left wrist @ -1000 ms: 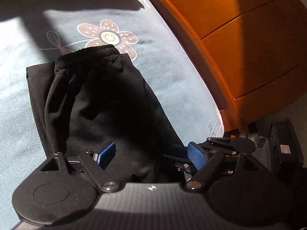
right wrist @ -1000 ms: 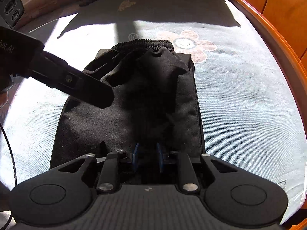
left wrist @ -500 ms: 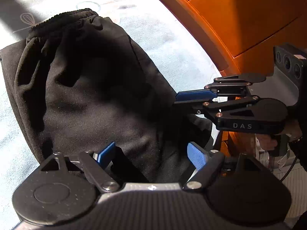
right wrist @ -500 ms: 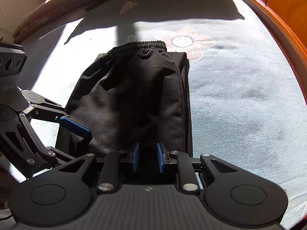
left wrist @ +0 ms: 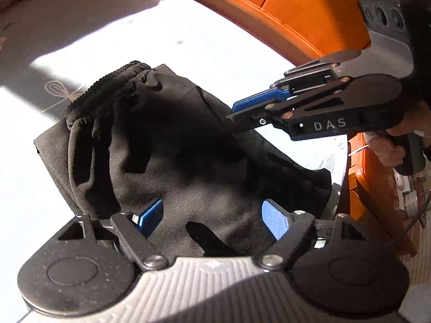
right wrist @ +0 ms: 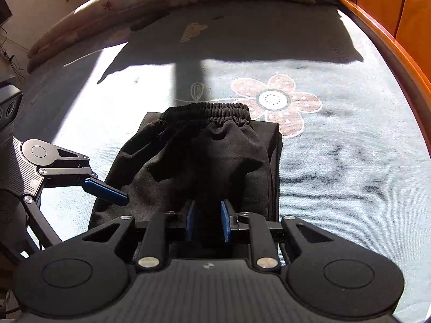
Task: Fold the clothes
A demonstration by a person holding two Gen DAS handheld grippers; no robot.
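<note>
Black trousers [right wrist: 199,161] are laid folded, long axis straight ahead of the right gripper [right wrist: 207,222], waistband farthest. Its narrow jaws are closed on the near edge. The left gripper [left wrist: 212,215] is spread wide at the same edge.

Black left claw [left wrist: 212,216] and right claw [right wrist: 207,222], blue finger pads [left wrist: 274,218], silver pivot screws, white "DAS" lettering.

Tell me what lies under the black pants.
The black pants lie folded on a grey-blue bedspread with a flower print beside the waistband. Sunlit bedspread shows all round them; the part directly beneath them is covered and cannot be seen.
</note>
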